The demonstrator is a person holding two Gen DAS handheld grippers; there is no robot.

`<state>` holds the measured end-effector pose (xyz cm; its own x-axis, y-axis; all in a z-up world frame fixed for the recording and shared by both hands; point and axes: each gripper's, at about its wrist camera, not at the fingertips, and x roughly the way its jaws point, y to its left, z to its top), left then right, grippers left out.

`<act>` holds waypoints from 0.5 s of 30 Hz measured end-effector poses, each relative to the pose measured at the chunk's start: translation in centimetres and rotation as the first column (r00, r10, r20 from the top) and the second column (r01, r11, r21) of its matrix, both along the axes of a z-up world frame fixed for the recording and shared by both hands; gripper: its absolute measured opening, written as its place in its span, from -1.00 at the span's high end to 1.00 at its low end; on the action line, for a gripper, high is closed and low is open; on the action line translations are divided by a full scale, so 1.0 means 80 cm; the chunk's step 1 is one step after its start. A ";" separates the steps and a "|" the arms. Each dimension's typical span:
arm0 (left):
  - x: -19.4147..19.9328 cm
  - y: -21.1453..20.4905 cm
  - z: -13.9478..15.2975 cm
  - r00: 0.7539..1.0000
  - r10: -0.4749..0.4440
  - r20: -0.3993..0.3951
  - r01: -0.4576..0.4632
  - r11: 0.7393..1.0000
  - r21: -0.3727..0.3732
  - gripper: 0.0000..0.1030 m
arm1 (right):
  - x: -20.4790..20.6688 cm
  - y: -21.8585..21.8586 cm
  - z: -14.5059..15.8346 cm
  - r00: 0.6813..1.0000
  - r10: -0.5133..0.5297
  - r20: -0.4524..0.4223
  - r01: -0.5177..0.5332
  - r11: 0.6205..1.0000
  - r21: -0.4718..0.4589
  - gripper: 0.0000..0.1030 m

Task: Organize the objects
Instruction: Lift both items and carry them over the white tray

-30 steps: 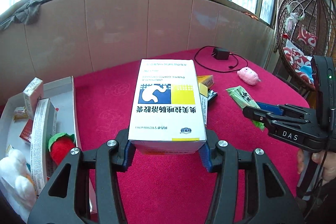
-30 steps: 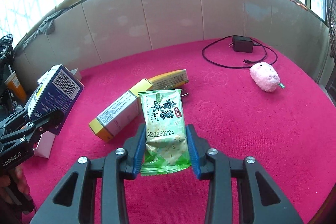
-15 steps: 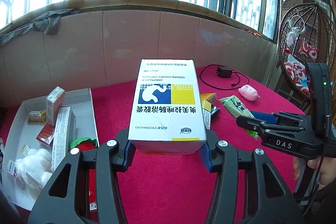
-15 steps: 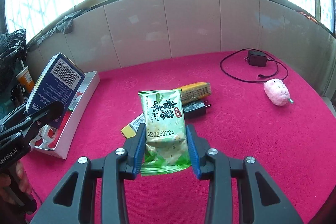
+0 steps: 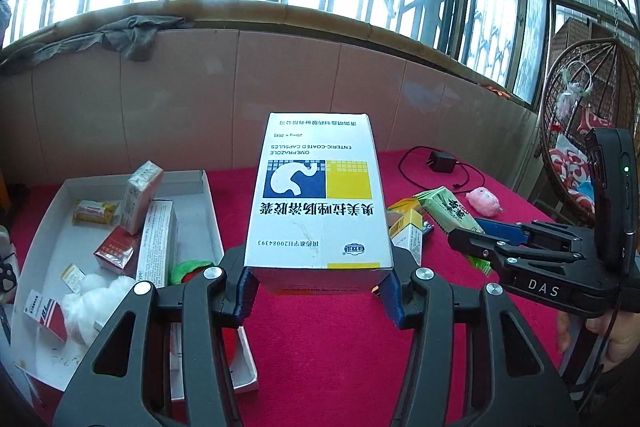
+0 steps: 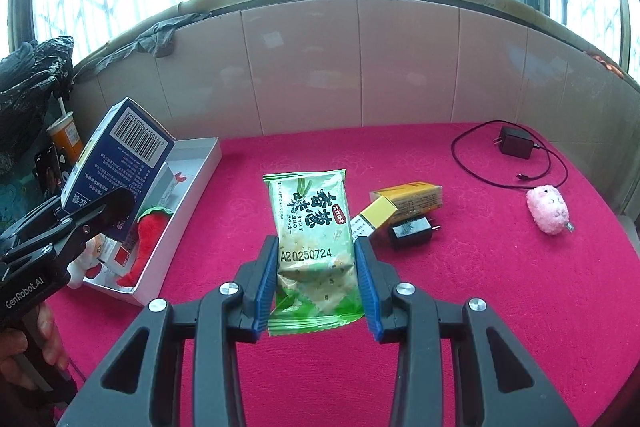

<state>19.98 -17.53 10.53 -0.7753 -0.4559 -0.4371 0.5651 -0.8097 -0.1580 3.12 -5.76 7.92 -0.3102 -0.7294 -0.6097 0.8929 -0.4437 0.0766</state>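
two jaws, medicine box [image 5: 318, 195] and cracker packet [image 6: 314, 231]

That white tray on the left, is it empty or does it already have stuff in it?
Partly filled. The white tray holds several small boxes, white cotton balls and a red strawberry toy, with bare floor left near its far end.

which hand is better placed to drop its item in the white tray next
Left, probably. The left gripper, shut on the medicine box, is right beside the white tray. The right gripper, holding the green snack packet, is further across the red cloth.
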 end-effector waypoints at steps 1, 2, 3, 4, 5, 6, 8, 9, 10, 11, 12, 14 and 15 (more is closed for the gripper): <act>0.004 -0.002 0.001 1.000 0.006 -0.006 -0.006 1.000 0.001 0.02 | 0.004 -0.003 0.002 1.000 0.008 -0.005 -0.008 1.000 -0.001 0.28; 0.008 -0.004 0.002 1.000 0.013 -0.011 -0.013 1.000 0.003 0.02 | 0.008 -0.006 0.004 1.000 0.016 -0.010 -0.016 1.000 -0.003 0.28; 0.012 -0.007 0.003 1.000 0.019 -0.017 -0.019 1.000 0.005 0.02 | 0.012 -0.010 0.006 1.000 0.026 -0.014 -0.026 1.000 -0.004 0.28; 0.016 -0.010 0.005 0.999 0.026 -0.023 -0.026 1.000 0.007 0.02 | 0.016 -0.014 0.009 0.999 0.036 -0.019 -0.036 0.999 -0.004 0.28; 0.020 -0.012 0.006 0.999 0.033 -0.028 -0.033 0.999 0.008 0.02 | 0.020 -0.017 0.011 0.999 0.044 -0.023 -0.045 0.999 -0.006 0.28; 0.024 -0.014 0.006 0.999 0.041 -0.032 -0.041 0.999 0.008 0.02 | 0.024 -0.021 0.013 0.998 0.054 -0.028 -0.054 0.999 -0.006 0.28; 0.032 -0.019 0.007 0.998 0.057 -0.040 -0.056 0.998 0.011 0.02 | 0.032 -0.028 0.016 0.997 0.072 -0.036 -0.072 0.997 -0.006 0.28; 0.035 -0.021 0.008 0.997 0.063 -0.044 -0.063 0.998 0.014 0.02 | 0.035 -0.031 0.017 0.996 0.080 -0.038 -0.080 0.997 -0.005 0.28; 0.039 -0.024 0.008 0.996 0.070 -0.048 -0.069 0.997 0.016 0.02 | 0.040 -0.035 0.018 0.995 0.087 -0.042 -0.088 0.996 -0.005 0.28; 0.042 -0.027 0.009 0.996 0.078 -0.052 -0.077 0.997 0.017 0.02 | 0.044 -0.039 0.019 0.994 0.096 -0.047 -0.096 0.995 -0.003 0.27; 0.046 -0.029 0.010 0.995 0.086 -0.055 -0.085 0.996 0.018 0.02 | 0.049 -0.043 0.019 0.993 0.105 -0.051 -0.105 0.994 -0.001 0.27; 0.053 -0.035 0.011 0.993 0.100 -0.063 -0.099 0.995 0.019 0.02 | 0.059 -0.053 0.019 0.991 0.123 -0.056 -0.123 0.992 0.003 0.27; 0.057 -0.038 0.011 0.992 0.108 -0.066 -0.107 0.994 0.018 0.02 | 0.063 -0.058 0.020 0.989 0.134 -0.056 -0.134 0.991 0.005 0.28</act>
